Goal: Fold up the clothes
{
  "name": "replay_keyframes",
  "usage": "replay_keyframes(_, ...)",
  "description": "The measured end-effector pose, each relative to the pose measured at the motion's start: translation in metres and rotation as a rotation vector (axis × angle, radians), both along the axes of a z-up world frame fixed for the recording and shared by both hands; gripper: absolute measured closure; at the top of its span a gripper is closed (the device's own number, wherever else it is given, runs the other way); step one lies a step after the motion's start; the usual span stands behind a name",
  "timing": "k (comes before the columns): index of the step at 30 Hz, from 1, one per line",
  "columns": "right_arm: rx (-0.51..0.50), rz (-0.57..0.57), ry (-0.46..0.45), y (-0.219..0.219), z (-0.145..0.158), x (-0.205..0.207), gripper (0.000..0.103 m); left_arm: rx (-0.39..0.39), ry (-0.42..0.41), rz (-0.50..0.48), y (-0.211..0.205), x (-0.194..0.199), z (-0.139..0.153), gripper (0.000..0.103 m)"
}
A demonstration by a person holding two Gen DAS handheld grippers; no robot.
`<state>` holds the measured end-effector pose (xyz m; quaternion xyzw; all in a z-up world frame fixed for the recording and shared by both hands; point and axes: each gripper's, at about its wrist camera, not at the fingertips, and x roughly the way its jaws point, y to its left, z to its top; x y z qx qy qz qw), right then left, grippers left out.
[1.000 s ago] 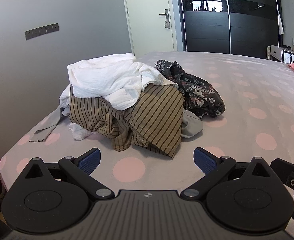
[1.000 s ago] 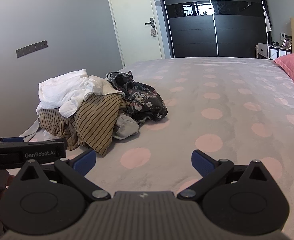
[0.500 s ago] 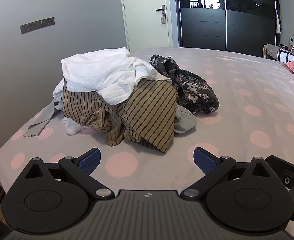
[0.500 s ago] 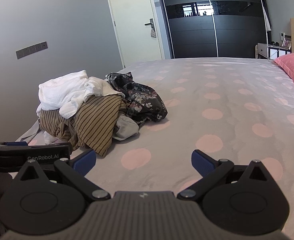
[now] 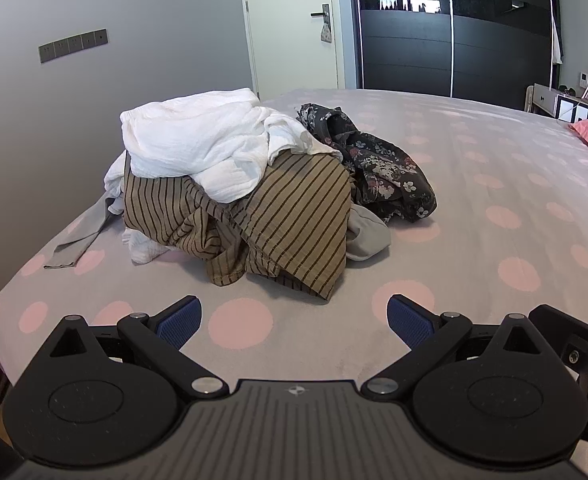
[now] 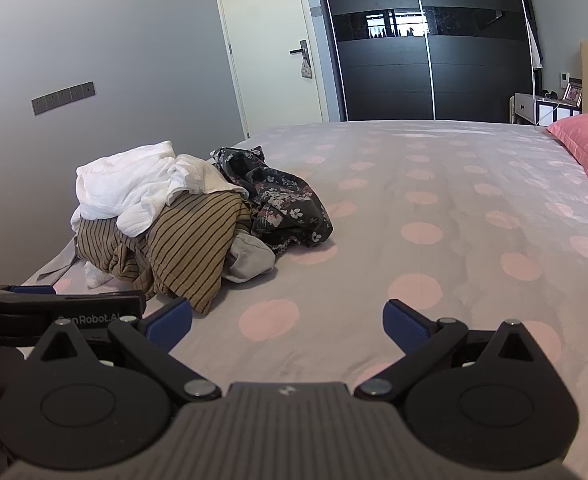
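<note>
Left wrist view: over the last second I've eased my left tongs (image 5: 294,322) closer to the heap of clothes (image 5: 254,196), which now fills more of the view, though the striped brown garment (image 5: 302,216) at its front edge remains just ahead of the blue pads and untouched. Both pairs are spread wide and hold nothing; my right tongs (image 6: 288,326) have barely shifted and hang over bare bedspread, well to the right of the heap. So I judge the folding hasn't started: I'm only closing in to pull a first piece free.

The heap sits near the bed's left foot corner: a white garment (image 5: 198,144) on top, the striped one beneath, a dark floral piece (image 5: 382,168) behind to the right, grey cloth (image 5: 366,236) poking out below.

The bed (image 6: 454,208) wears a grey cover with pink dots, leaving ample flat room for folding. A pink pillow (image 6: 586,148) lies far right; beyond stand a cream door (image 6: 270,44) and a dark sliding wardrobe (image 6: 426,48).
</note>
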<state>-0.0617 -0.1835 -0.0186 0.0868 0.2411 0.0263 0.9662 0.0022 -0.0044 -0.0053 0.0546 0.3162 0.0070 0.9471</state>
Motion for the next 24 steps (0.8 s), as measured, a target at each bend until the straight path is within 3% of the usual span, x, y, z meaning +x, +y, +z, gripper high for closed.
replay_keyframes(24, -0.017, 0.002, 0.01, 0.0053, -0.001, 0.0019, 0.001, -0.008, 0.024, -0.014, -0.0026, 0.0005, -0.0023, 0.002)
